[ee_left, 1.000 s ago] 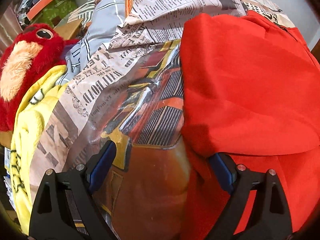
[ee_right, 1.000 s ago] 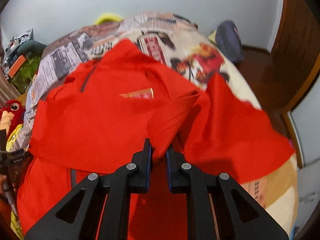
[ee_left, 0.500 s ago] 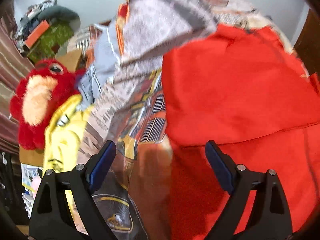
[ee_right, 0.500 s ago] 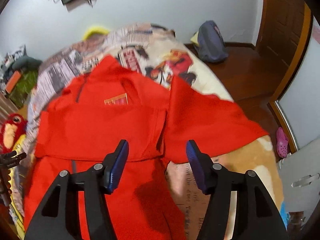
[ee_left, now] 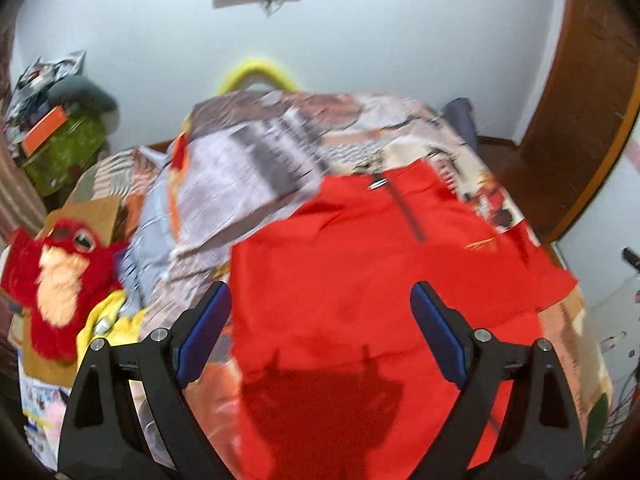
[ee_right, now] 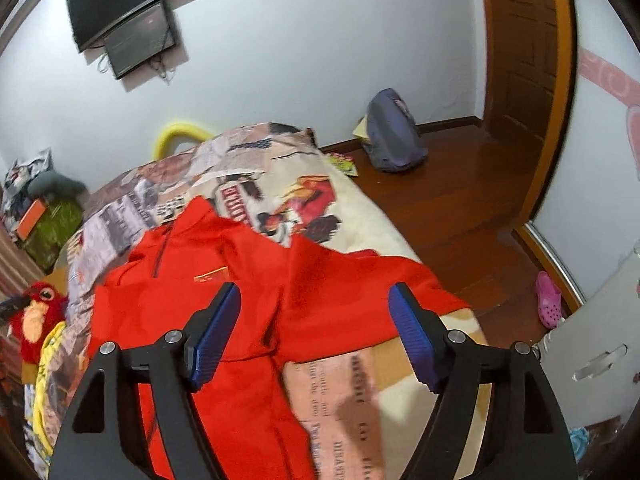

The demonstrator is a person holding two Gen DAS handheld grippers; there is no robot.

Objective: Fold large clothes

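hovering wide open and empty, left claw (ee_left: 320,328) and right claw (ee_right: 312,332) over red zip-neck garment (ee_right: 192,308); unfolded sleeve (ee_right: 360,300) lies nearer right claw, pointing right.

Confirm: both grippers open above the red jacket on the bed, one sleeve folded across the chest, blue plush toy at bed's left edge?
Nearly. The plush toy is red, as the right wrist view shows. The left gripper and right gripper are open over the red jacket with the sleeve folded across.

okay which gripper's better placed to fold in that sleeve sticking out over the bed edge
Probably the right. The right gripper, open, hangs beside the spread sleeve; the left gripper, also open, sits over the red jacket body.
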